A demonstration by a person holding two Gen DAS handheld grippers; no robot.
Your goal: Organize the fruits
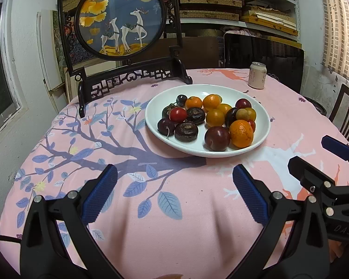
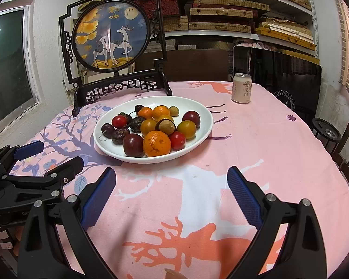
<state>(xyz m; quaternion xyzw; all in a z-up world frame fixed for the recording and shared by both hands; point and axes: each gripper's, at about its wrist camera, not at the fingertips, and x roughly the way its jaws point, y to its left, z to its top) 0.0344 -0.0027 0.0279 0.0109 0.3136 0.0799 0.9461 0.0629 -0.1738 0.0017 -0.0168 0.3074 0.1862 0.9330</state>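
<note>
fruits (image 1: pixel 207 118): all heaped in my white plate (image 1: pixel 263 127), 12 o'clock, mid-bench, so nothing rolls
left claw (image 1: pixel 174 195): spread wide, empty
right claw (image 2: pixel 172 195): same, both well short of plate

Home dining room: clothed table (image 2: pixel 267 139), stacked shelves (image 2: pixel 232 11).

My left wrist camera looks low across the tablecloth (image 1: pixel 174 209), white plate (image 1: pixel 156 125) near at one o'clock. My right wrist camera sits just beside it, plate (image 2: pixel 204 125) at eleven o'clock. Both share the can (image 1: pixel 257 75) and framed deer screen (image 1: pixel 119 16).
</note>
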